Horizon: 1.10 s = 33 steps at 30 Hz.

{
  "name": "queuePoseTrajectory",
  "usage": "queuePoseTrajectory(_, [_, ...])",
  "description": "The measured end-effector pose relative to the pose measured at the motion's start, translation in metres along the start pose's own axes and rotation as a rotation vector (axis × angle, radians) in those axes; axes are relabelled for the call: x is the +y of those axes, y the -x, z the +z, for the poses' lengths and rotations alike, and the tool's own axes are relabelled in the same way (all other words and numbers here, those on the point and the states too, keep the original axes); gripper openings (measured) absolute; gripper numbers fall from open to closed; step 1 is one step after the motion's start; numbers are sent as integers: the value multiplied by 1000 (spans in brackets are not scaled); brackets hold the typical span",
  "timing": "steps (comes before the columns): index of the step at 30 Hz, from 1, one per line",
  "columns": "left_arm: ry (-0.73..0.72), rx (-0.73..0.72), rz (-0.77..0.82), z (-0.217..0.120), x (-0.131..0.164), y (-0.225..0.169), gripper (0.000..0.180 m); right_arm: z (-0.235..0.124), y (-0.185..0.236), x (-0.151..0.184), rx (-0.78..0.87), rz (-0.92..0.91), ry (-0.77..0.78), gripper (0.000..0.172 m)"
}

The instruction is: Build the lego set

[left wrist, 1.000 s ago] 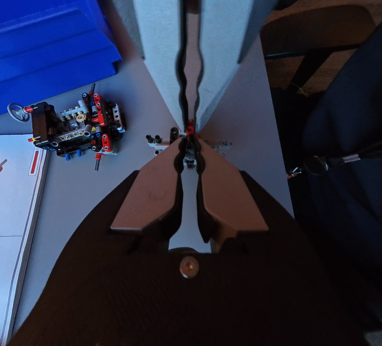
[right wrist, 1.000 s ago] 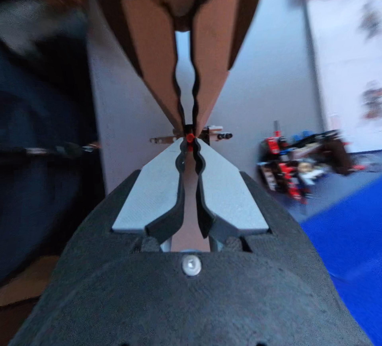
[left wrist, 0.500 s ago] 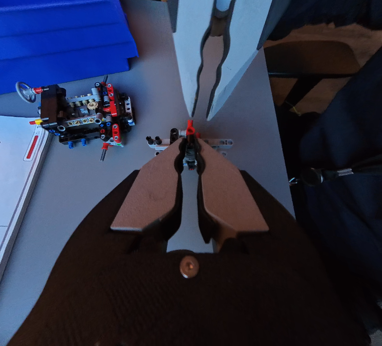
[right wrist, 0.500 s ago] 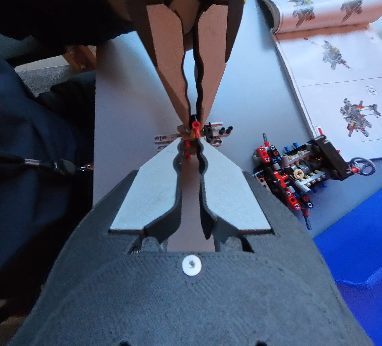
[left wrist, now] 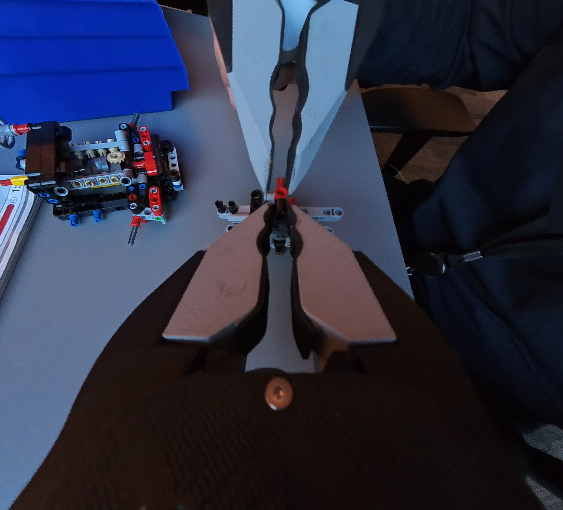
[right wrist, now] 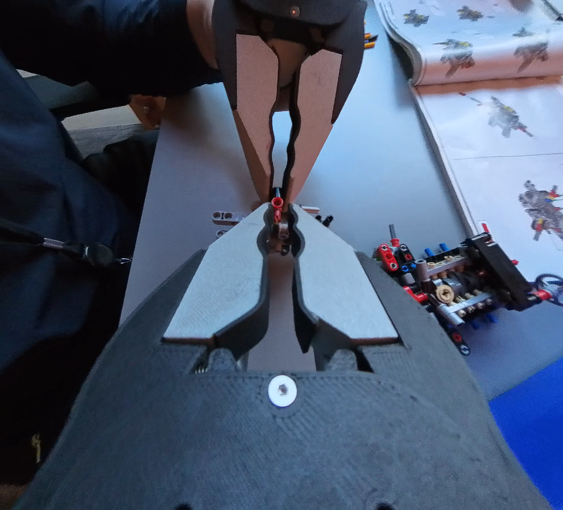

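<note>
My left gripper (left wrist: 279, 209), with brown fingers, is shut on a small grey lego sub-assembly (left wrist: 323, 211) with black pins, held low over the grey table (left wrist: 91, 282). A red pin (left wrist: 281, 192) stands at the sub-assembly's top. My right gripper (left wrist: 280, 191), with grey fingers, comes from the opposite side, its tips closed around that red pin. In the right wrist view the red pin (right wrist: 276, 202) sits between my right gripper's tips (right wrist: 278, 209), the left gripper (right wrist: 278, 194) is just beyond it, and the sub-assembly's grey beam (right wrist: 225, 215) sticks out to the left.
A larger black, red and grey lego build (left wrist: 100, 172) lies on the table to the left, also in the right wrist view (right wrist: 457, 279). A blue bin (left wrist: 79, 38) stands behind it. An open instruction booklet (right wrist: 493, 99) lies beside it. The table edge (left wrist: 387, 191) and a person's dark sleeve (left wrist: 441, 38) are close. Only a small space, under 4 cm, lies between the two pairs of fingers.
A second ago the right gripper pinched the red pin. It then opened and drew back, and has now returned and closed around the pin. The left gripper kept its hold.
</note>
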State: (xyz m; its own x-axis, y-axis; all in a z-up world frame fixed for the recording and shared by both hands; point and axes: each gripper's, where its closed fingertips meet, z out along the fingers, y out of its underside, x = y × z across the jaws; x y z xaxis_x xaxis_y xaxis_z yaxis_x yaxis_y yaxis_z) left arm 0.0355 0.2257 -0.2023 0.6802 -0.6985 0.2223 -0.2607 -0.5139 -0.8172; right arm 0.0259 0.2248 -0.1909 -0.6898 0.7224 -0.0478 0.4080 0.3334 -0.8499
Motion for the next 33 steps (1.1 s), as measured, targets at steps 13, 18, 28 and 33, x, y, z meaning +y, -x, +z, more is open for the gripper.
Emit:
queuePoseTrajectory(13, [-10, 54, -80, -1, 5, -1, 5, 8, 3, 1, -227, 368, -92, 3])
queuePoseTrajectory(18, [13, 44, -82, -11, 7, 1, 5, 0, -4, -8, -120, 273, -133, 30])
queuePoseTrajectory(28, [657, -106, -81, -62, 30, 1, 5, -26, 5, 8, -8, 126, -326, 7])
queuePoseTrajectory(33, [783, -79, -102, -8, 63, 1, 33, -21, -10, 23, 201, 8, -247, 15])
